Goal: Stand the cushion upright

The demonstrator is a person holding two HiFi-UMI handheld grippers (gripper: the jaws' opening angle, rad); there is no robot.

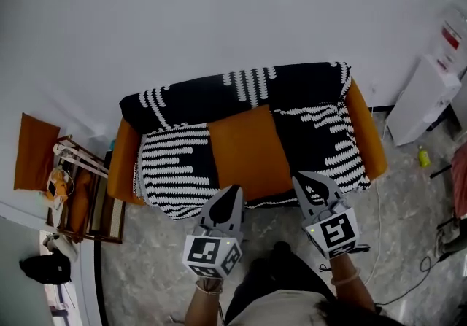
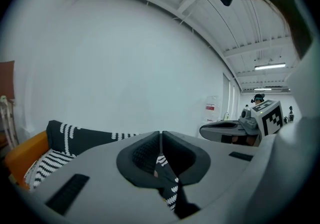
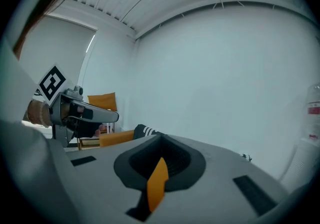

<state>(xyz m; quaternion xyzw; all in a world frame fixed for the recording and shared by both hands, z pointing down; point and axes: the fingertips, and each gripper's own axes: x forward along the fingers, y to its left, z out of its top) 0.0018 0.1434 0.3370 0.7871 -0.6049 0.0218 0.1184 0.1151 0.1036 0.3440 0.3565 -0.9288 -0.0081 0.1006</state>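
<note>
Nearest the person, both tools are level with the front edge of the sofa (image 1: 121, 160). The left gripper (image 1: 233, 189) has its jaws closed together. Only black-and-white fabric shows past the slit, and nothing is clamped. The right gripper (image 1: 301, 179) is likewise closed. A sliver of orange shows through its gap, which is judged to be upholstery beyond the jaws and not a held item.

The orange cushion (image 1: 245, 148) lies flat on the middle of the sofa seat, between two striped sections of the throw (image 1: 174, 164). Its longer side appears to run from the sofa's front edge towards the backrest.

Key relation: the cushion lies straight ahead of both tips.
- The left tip is at the cushion's near edge.
- The right tip is at its near right corner.
- Neither hand is clearly nearer.
- Contact with the cushion cannot be confirmed.

Judgement: the jaws must open before the near edge can be gripped, and the cushion then tips up towards the draped backrest (image 1: 219, 92).
</note>
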